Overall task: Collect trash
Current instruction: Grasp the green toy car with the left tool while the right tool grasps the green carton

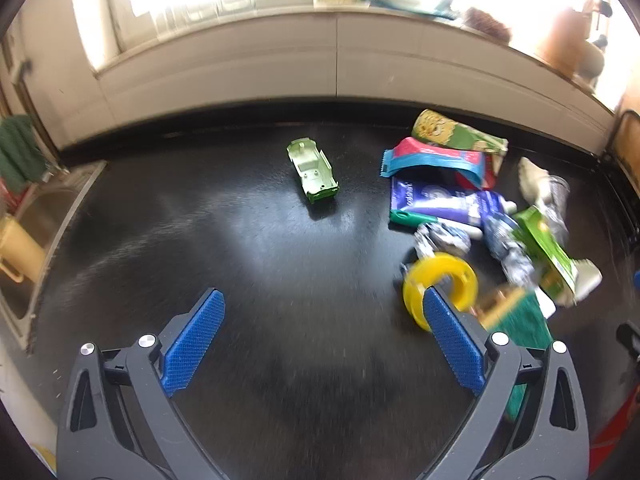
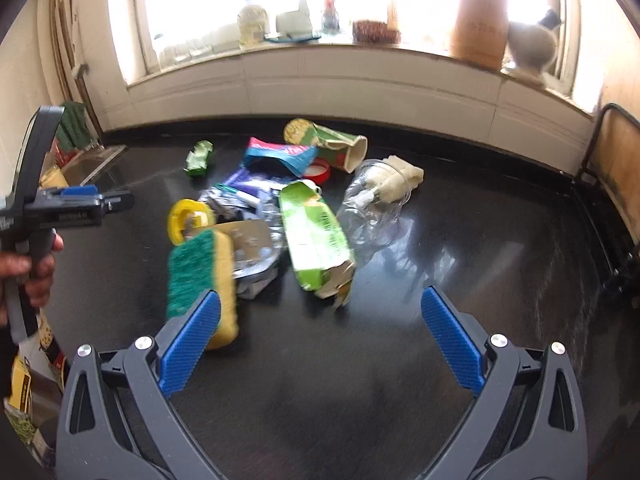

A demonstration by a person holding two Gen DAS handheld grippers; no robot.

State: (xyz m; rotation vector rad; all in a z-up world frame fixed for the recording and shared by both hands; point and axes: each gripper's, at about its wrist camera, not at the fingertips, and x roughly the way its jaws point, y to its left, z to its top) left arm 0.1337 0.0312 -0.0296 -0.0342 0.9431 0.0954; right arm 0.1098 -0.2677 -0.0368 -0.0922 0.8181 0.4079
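A heap of trash lies on the black counter (image 1: 280, 280): a yellow tape ring (image 1: 440, 284), a blue wrapper (image 1: 436, 200), a pink and blue packet (image 1: 432, 158), a green carton (image 2: 316, 236), a clear plastic bottle (image 2: 372, 200) and a green-topped yellow sponge (image 2: 200, 280). A small green plastic shell (image 1: 314, 170) lies apart, left of the heap. My left gripper (image 1: 324, 300) is open above bare counter, its right finger in front of the tape ring. My right gripper (image 2: 320, 300) is open just short of the carton, with the sponge by its left finger.
A steel sink (image 1: 36, 232) with a yellow jug lies at the counter's left end. A white tiled backsplash and a windowsill (image 2: 320, 52) with jars, a wooden utensil holder (image 2: 480, 28) and a round vase run along the back. A dark metal rack (image 2: 612, 200) stands at the right. A hand (image 2: 28, 268) holds the left gripper.
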